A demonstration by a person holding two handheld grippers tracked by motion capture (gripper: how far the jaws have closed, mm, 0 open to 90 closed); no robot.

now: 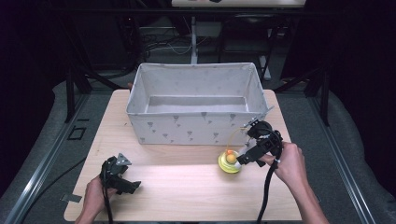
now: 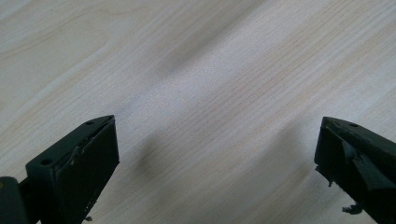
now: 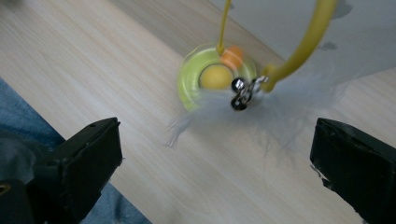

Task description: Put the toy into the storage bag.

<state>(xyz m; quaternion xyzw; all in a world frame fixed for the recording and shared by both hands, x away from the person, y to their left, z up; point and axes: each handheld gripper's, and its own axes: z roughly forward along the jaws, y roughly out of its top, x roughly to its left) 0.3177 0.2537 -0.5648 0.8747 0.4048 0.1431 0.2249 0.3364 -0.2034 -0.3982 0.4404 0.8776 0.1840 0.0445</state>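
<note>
Wooden table (image 1: 187, 186), yellow ring toy (image 3: 212, 77) just ahead of open right tongs (image 3: 215, 154)

Left claw (image 1: 133, 186) low near table edge, jaws wide apart; right claw (image 1: 240, 161) likewise spread, angled down-left.

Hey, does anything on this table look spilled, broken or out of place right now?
Nothing stands out. The fabric bin sits upright and empty at the back of the table. The yellow-green ring toy lies flat in front of it, wire and feather attached, with the right gripper open beside it. The left gripper is open over bare wood.
</note>
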